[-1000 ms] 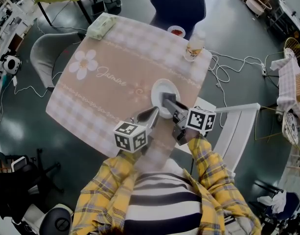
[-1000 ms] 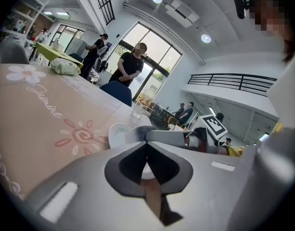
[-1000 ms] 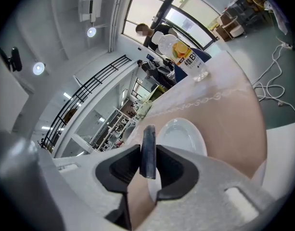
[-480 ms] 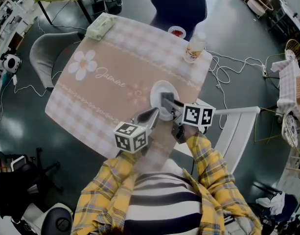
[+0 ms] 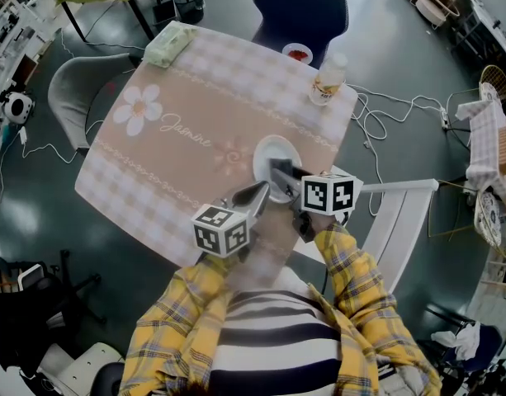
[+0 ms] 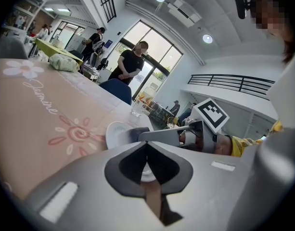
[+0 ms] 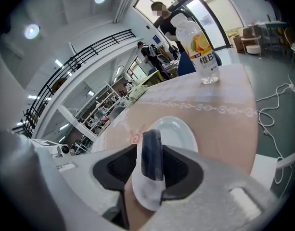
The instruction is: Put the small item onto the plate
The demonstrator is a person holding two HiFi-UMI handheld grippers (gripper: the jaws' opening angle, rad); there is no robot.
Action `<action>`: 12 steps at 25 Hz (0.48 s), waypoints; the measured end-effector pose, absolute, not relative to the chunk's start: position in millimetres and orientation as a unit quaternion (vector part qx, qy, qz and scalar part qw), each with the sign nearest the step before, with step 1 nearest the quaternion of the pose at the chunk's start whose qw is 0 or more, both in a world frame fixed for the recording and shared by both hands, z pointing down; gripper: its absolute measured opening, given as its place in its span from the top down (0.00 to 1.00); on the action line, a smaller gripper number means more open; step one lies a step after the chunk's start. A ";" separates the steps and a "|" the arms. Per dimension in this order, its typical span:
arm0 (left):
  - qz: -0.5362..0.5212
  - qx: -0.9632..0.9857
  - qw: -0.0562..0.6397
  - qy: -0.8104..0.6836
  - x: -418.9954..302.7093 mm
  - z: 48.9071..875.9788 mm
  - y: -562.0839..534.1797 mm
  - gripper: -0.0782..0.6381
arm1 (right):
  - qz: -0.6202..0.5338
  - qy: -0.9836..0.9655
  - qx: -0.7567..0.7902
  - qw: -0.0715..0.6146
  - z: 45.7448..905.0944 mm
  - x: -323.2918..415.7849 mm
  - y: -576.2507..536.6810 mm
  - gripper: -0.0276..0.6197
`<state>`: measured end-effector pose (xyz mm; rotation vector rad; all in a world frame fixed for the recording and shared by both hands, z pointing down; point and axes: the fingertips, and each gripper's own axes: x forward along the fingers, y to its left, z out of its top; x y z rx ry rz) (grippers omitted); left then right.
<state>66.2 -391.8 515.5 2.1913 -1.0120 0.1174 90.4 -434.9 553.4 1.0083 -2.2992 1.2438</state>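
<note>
A white plate (image 5: 279, 148) sits on the pink patterned tablecloth near the table's right front corner. My right gripper (image 5: 277, 170) hangs over the plate's near rim. In the right gripper view a small dark item (image 7: 151, 154) stands upright between the pads, low over the plate (image 7: 180, 131). The jaws are opening, and a thin gap shows beside the item. My left gripper (image 5: 259, 191) is just left of the plate, jaws shut with nothing in them. The left gripper view shows its closed tips (image 6: 146, 146), with the plate (image 6: 116, 132) and the right gripper beyond them.
A drink bottle (image 5: 328, 76) and a small red-filled bowl (image 5: 298, 53) stand at the table's far right edge. A green packet (image 5: 170, 43) lies at the far left corner. A white chair (image 5: 394, 211) is close on the right, with a dark chair (image 5: 302, 7) and a grey chair (image 5: 78, 89) at other sides.
My right gripper has shifted a little to the left, further over the plate's near rim. The left gripper has stayed where it was.
</note>
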 end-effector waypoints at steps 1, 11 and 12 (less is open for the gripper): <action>0.046 0.848 0.355 -0.391 66.1 515.6 -392.0 0.89 | 0.426 -0.812 0.358 0.176 552.4 91.3 -435.7 0.73; 0.043 0.850 0.353 -0.388 64.9 514.4 -392.6 0.89 | 0.374 -0.812 0.401 0.200 548.5 109.9 -437.6 0.74; 0.042 0.851 0.353 -0.388 65.0 514.2 -392.5 0.89 | 0.374 -0.811 0.404 0.197 547.9 112.2 -437.8 0.74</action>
